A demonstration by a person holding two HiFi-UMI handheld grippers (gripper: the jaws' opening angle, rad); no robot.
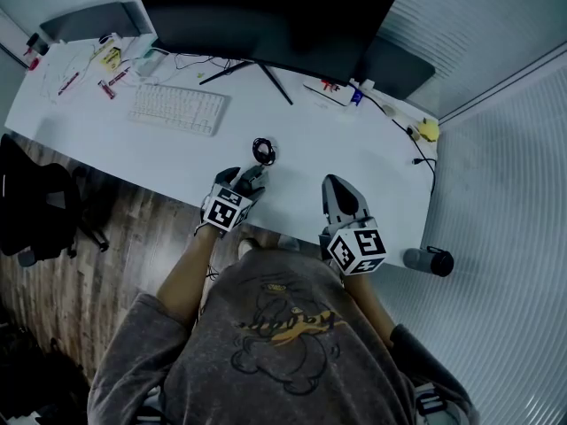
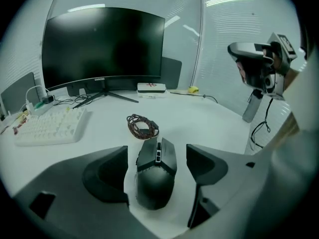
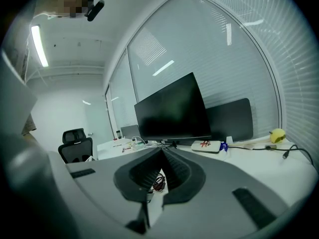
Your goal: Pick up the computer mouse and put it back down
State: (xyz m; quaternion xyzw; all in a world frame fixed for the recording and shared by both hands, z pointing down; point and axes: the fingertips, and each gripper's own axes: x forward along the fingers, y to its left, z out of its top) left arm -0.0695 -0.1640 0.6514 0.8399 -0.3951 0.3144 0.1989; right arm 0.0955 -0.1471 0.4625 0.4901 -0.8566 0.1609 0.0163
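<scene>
One mouse (image 2: pixel 155 182) inside left claw (image 2: pixel 157 154) (spread)

A white keyboard (image 1: pixel 177 109) and coiled cable (image 1: pixel 264 151) lie on the desk (image 1: pixel 372 162) before a dark monitor (image 1: pixel 266 11).

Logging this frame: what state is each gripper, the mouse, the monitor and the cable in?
Mouse: resting on the desk, not clamped.
Left hand-held gripper: open, jaws either side of the mouse.
Right hand-held gripper: shut, empty.
Monitor: screen dark.
Cable: coiled on the desk.
</scene>
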